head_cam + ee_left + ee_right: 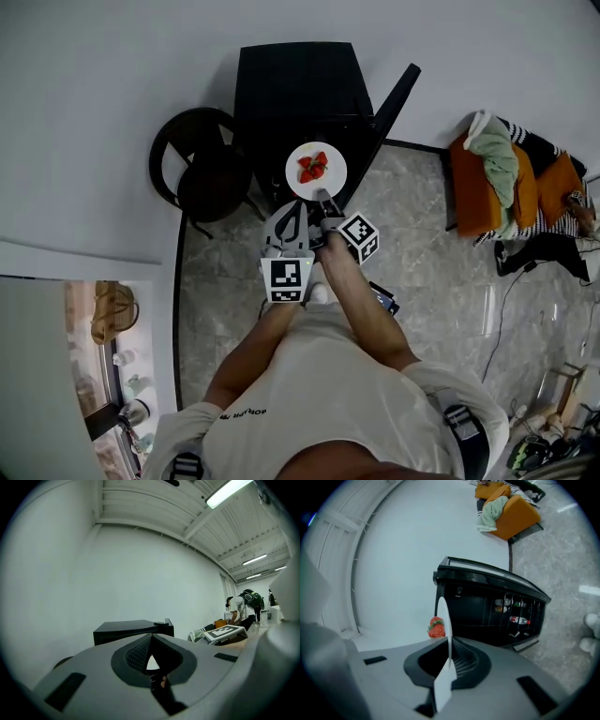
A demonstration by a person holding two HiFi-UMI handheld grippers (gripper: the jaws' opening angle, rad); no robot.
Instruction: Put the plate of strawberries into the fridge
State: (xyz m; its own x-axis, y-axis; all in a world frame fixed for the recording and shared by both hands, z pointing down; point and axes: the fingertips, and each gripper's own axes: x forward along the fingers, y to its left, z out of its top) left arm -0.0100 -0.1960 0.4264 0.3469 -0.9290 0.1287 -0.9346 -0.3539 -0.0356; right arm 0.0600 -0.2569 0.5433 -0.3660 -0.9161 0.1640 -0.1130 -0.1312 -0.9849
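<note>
The plate (442,616), rim-pinched by the right gripper (449,656) with the left gripper (152,667) closed empty, is held before the fridge (497,606); level insertion is needed.

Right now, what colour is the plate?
White. The plate shows best in the head view.

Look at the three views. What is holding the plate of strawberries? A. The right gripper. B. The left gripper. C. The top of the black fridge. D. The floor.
A: in the right gripper view, the right gripper has its jaws shut on the rim of the plate. The plate is seen edge-on with the strawberries on it, in front of the open fridge.
</note>
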